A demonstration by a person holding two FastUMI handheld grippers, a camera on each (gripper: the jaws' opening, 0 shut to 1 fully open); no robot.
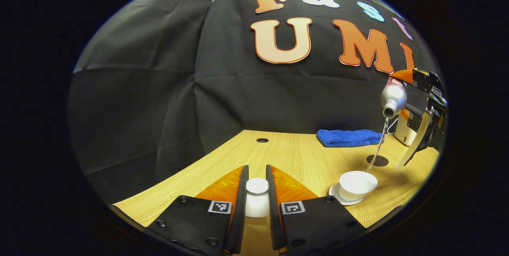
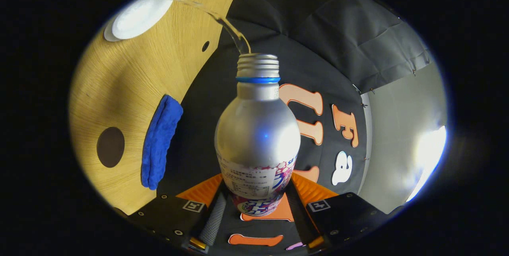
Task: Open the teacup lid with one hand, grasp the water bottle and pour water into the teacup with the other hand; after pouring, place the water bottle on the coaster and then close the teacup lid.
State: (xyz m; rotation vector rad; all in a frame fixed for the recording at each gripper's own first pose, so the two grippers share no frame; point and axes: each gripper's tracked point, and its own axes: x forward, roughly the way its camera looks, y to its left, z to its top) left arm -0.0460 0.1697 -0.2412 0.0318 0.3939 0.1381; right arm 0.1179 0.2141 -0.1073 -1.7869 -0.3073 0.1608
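Pouring underway: right tongs (image 2: 254,212) clamped low on smooth, slippery metal water bottle (image 2: 257,136), tipped over open teacup (image 1: 357,184) far right on table (image 1: 294,156); left tongs (image 1: 257,208) pinching fragile lid (image 1: 257,196).

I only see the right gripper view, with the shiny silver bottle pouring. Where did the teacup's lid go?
Observer: The round white ceramic lid is clamped between the jaws of the left gripper, off to one side of the white teacup.
Operator: Is anything hiding past the fluffy blue towel?
Observer: Yes. A white box sits on the wooden table next to the blue folded towel, partly hidden by your gripper.
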